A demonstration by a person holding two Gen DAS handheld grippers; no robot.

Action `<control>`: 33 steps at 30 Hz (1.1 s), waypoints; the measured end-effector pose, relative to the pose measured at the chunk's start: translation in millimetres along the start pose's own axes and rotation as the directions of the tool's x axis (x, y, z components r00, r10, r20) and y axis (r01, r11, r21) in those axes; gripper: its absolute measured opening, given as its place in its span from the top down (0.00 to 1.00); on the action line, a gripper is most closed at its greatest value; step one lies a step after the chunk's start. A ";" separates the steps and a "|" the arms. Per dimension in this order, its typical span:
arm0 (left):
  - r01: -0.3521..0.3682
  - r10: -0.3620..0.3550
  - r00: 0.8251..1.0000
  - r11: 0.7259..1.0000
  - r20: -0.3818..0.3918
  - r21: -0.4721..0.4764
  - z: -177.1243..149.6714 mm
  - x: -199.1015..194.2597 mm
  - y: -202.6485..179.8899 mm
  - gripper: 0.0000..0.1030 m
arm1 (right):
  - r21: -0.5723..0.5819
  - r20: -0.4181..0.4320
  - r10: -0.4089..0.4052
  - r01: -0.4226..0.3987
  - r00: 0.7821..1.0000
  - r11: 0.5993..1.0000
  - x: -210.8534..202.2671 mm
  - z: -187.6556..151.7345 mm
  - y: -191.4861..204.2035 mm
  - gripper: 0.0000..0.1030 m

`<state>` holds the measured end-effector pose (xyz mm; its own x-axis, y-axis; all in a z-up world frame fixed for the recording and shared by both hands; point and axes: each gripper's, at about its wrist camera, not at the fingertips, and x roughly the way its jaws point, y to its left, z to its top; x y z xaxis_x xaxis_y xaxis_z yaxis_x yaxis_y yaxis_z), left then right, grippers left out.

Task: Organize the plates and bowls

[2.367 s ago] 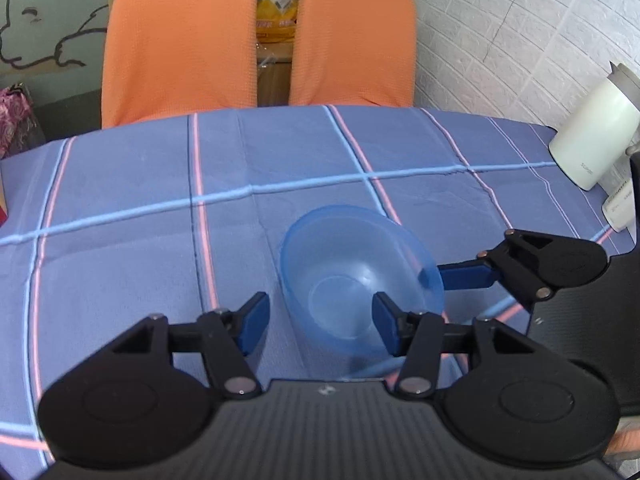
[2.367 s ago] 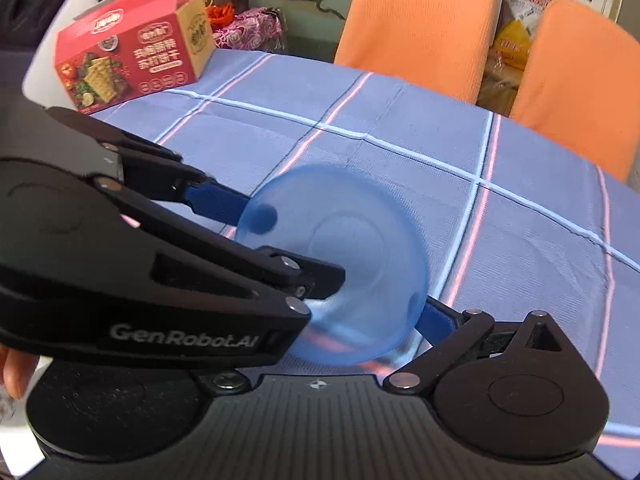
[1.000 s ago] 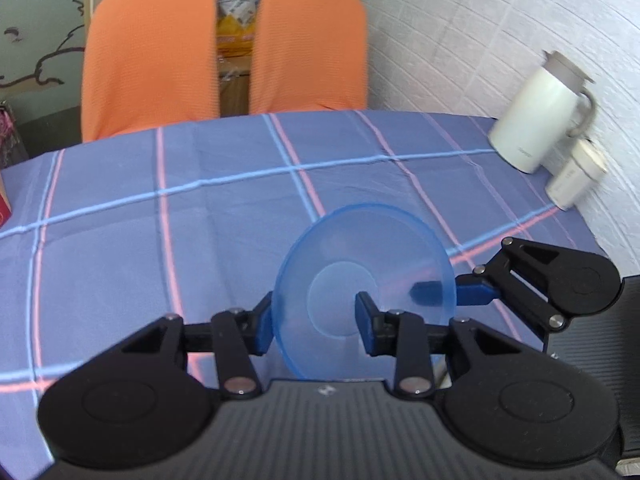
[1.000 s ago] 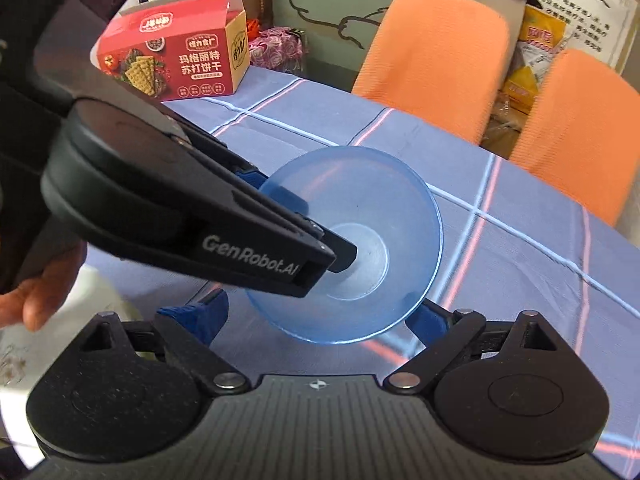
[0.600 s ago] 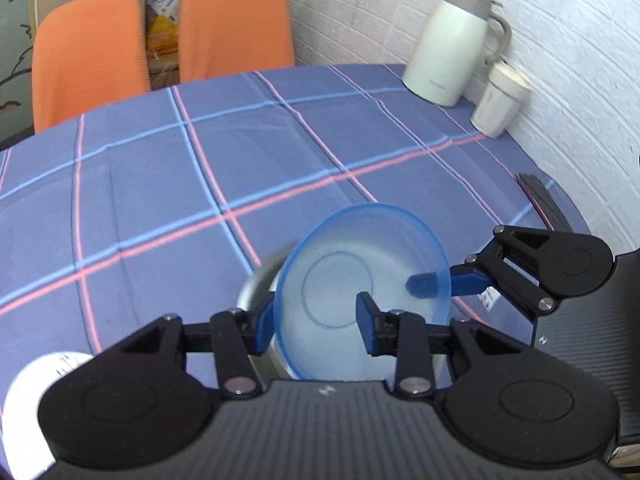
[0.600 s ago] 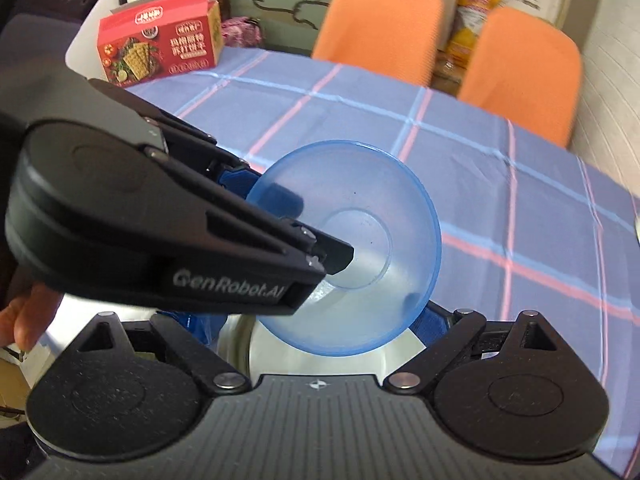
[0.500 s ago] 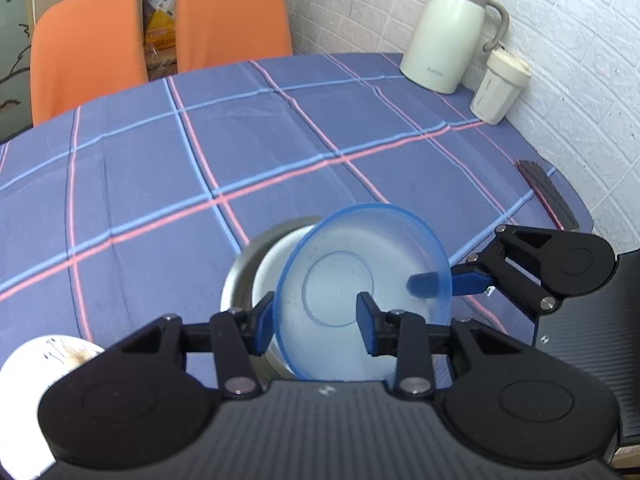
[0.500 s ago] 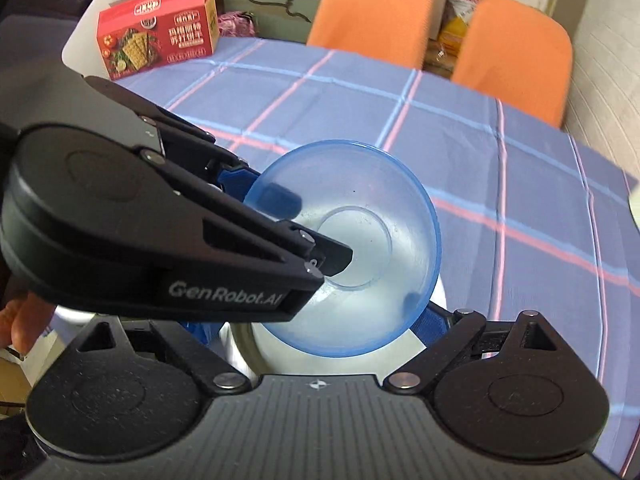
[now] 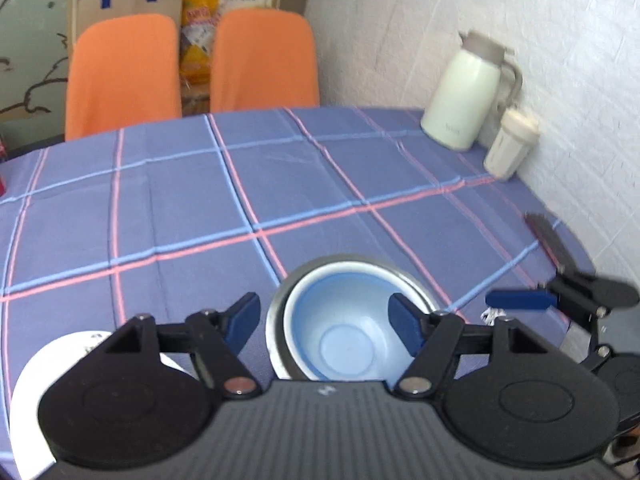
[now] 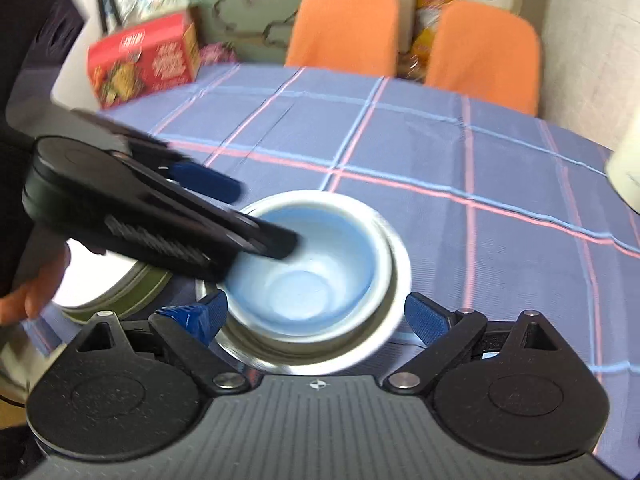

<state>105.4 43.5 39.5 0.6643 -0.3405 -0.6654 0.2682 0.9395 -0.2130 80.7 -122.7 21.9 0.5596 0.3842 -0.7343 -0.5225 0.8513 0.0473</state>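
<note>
On the left of the right wrist view I see a red box (image 10: 144, 60), its print too blurred to read. My left claw (image 9: 324, 322) has just spread wide, its pads beside the blue bowl (image 9: 344, 332), which sits nested in the steel bowl (image 9: 412, 286). My right claw (image 10: 316, 316) is spread too, holding nothing.

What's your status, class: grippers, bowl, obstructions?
Left gripper just opened, right gripper open. Blue bowl nested in metal bowl. Nothing blocking.
</note>
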 end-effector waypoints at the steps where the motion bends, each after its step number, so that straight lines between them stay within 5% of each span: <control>1: -0.012 0.012 1.000 1.000 0.023 -0.010 -3.0 -4.9 -0.3 0.29 | 0.020 0.027 -0.003 0.003 1.000 1.000 -5.7 -4.9 -2.9 0.19; 9: -0.129 0.137 0.983 0.989 0.120 -0.071 -32.3 -12.3 -4.5 0.28 | 0.242 0.186 0.005 -0.051 0.983 0.969 -12.9 -55.7 -12.6 0.18; 16: -0.193 0.203 0.973 0.976 0.107 -0.101 -39.1 0.4 -1.4 0.27 | 0.336 0.255 -0.080 -0.011 0.964 0.942 -14.7 -68.5 -12.1 0.18; 25: -0.225 0.232 0.970 0.970 0.076 -0.086 -27.5 18.9 6.7 0.27 | 0.375 0.181 -0.154 0.077 0.971 0.924 3.3 -48.9 -20.7 0.18; 33: -0.184 0.187 0.982 0.979 0.033 -0.087 -21.7 37.6 11.7 0.27 | 0.345 0.148 -0.205 0.143 0.968 0.928 15.6 -38.8 -15.4 0.17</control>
<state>118.4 42.6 -3.5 0.7254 -0.1594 -0.6696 0.0795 0.9857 -0.1485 72.6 -143.7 -16.6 0.7437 0.2505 -0.6198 -0.1826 0.9680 0.1722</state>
